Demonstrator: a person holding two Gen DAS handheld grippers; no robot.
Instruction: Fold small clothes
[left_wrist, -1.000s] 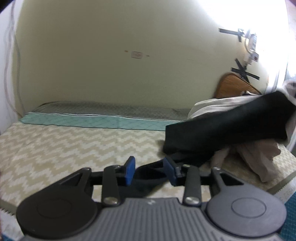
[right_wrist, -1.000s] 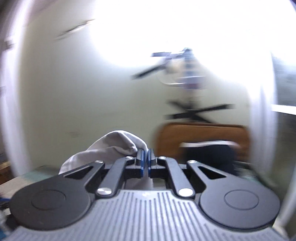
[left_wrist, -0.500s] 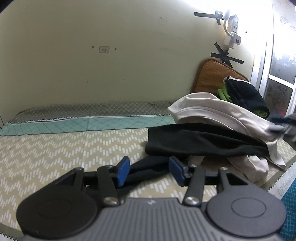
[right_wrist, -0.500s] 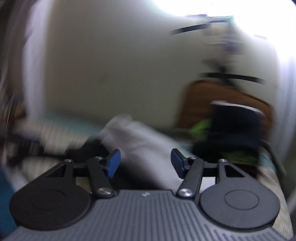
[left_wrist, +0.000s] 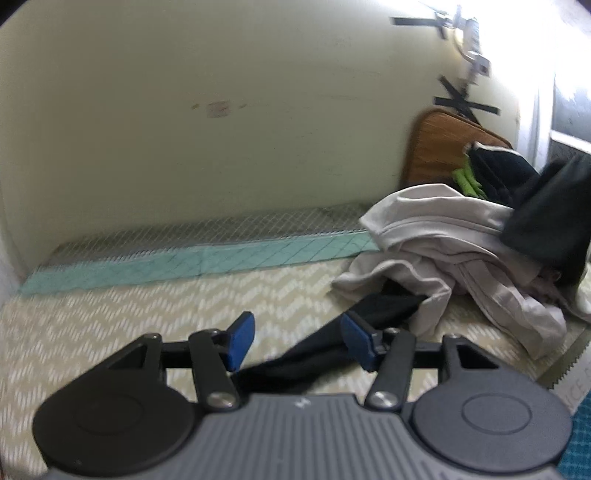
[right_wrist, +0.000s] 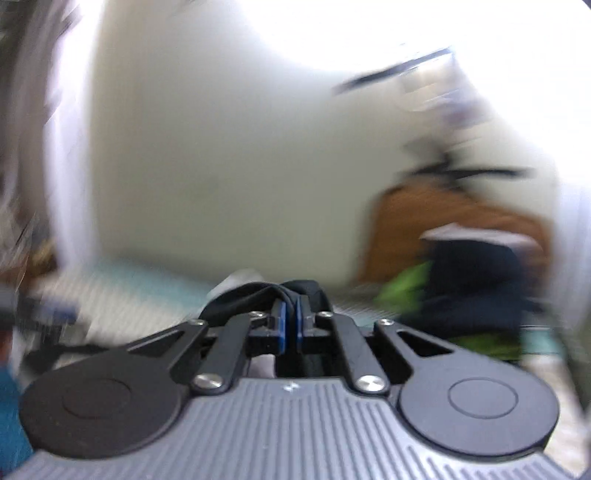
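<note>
The step in hand looks like picking one garment out of the heap to spread it for folding. The right hand-held gripper has its blue pads pressed together on a bunched edge of black cloth, tilted only slightly downward. The left hand-held gripper angles down toward the bed, its jaws opening, with a strip of black garment lying between them untouched. The pale clothes sit heaped at the bed's far right. Next, I judge, the black piece must be drawn clear and laid flat.
</note>
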